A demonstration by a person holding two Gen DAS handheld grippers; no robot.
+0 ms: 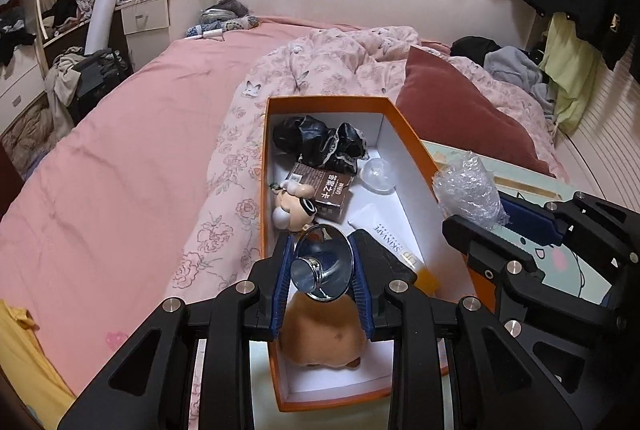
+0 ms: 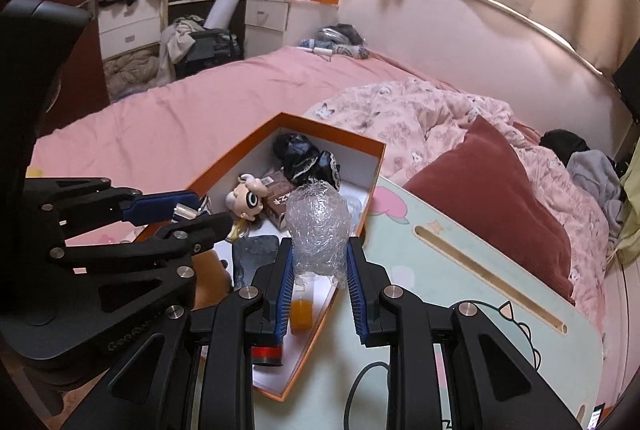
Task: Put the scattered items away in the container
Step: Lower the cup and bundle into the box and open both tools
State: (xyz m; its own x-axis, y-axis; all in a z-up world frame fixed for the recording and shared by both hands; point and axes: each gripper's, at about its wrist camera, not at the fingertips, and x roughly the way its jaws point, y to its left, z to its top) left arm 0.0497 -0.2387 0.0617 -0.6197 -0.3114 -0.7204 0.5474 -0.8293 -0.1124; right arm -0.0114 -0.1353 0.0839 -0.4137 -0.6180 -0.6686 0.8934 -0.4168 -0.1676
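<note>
Left gripper [image 1: 322,268] clamps glass funnel [image 1: 322,266] over box [image 1: 404,145]; right gripper [image 2: 318,258] pinches bubble wrap [image 2: 318,226] at rim. Risks: funnel slips, breaks; wrap lands outside box

Orange box [image 1: 404,127] with white inside; pink bedsheet [image 1: 132,133]; pale pink rose-patterned duvet [image 1: 340,61]; maroon pillow [image 2: 492,197]; mint cartoon-printed lap desk [image 2: 480,294].
</note>
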